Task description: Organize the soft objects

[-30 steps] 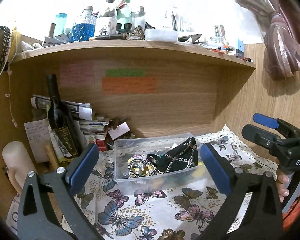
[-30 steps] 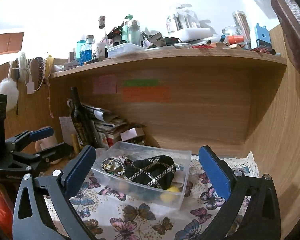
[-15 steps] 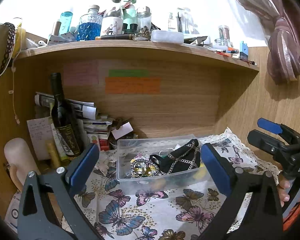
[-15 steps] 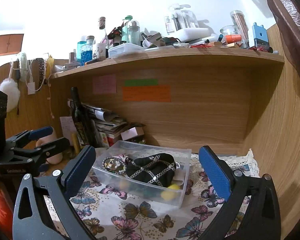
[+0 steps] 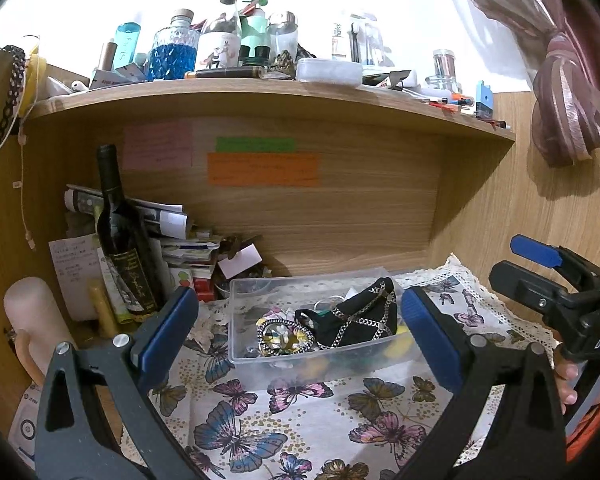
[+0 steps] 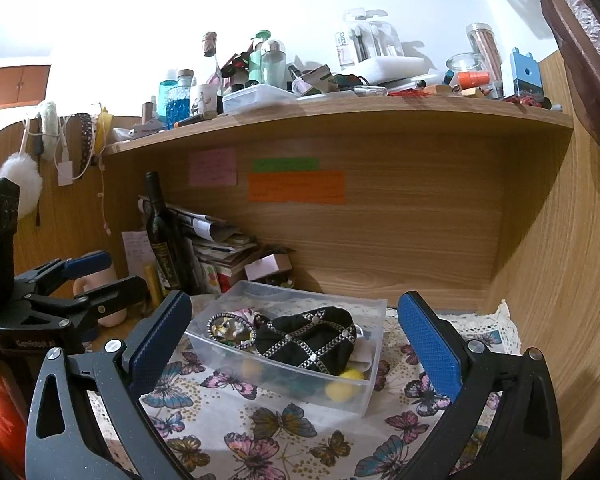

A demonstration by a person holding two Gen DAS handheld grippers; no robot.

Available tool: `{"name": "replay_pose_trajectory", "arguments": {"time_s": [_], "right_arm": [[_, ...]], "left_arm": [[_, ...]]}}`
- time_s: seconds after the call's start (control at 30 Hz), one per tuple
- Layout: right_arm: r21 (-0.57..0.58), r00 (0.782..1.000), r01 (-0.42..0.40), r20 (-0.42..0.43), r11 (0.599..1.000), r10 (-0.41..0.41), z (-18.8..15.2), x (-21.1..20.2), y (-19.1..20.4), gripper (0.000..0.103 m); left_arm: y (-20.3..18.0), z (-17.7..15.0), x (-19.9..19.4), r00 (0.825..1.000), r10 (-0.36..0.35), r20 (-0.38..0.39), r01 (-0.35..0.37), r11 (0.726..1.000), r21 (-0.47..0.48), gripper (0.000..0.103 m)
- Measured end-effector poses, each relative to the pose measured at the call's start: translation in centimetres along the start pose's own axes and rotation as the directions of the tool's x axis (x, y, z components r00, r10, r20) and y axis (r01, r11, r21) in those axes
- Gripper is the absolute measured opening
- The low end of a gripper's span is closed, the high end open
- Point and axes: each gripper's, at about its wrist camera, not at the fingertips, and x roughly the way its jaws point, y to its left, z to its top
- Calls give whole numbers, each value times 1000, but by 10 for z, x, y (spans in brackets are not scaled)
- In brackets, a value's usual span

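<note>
A clear plastic box (image 5: pixel 300 356) (image 6: pixel 374 376) sits on a butterfly cloth (image 5: pixel 284 424) (image 6: pixel 260 436) in the desk alcove. It holds a black chain-trimmed pouch (image 5: pixel 356 320) (image 6: pixel 308 340), a round sequined piece (image 5: pixel 284 334) (image 6: pixel 230 326) and yellow balls (image 6: pixel 338 390). My left gripper (image 5: pixel 298 332) is open and empty, in front of the box. My right gripper (image 6: pixel 294 340) is open and empty, also short of the box. Each gripper shows in the other's view, the right one (image 5: pixel 540 272) and the left one (image 6: pixel 80 280).
A dark wine bottle (image 5: pixel 126 240) (image 6: pixel 162 236), stacked papers (image 5: pixel 180 240) (image 6: pixel 216 248) and a cream bottle (image 5: pixel 36 328) stand at the left of the alcove. The shelf above (image 5: pixel 260 92) (image 6: pixel 340 108) is crowded with bottles. A wood wall (image 6: pixel 560 280) stands to the right.
Both grippers have drawn back and up a little, so the box looks slightly smaller and lower. Both stay open and empty.
</note>
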Motion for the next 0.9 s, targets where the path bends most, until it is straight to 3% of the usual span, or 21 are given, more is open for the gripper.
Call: {"name": "replay_pose_trajectory", "arguments": {"time_s": [0.9], "right_arm": [[3, 1000, -2, 5, 1000, 2, 1, -4, 0, 103]], "left_arm": [[-10, 3, -3, 1000, -16, 6, 16, 1000, 16, 103]]}}
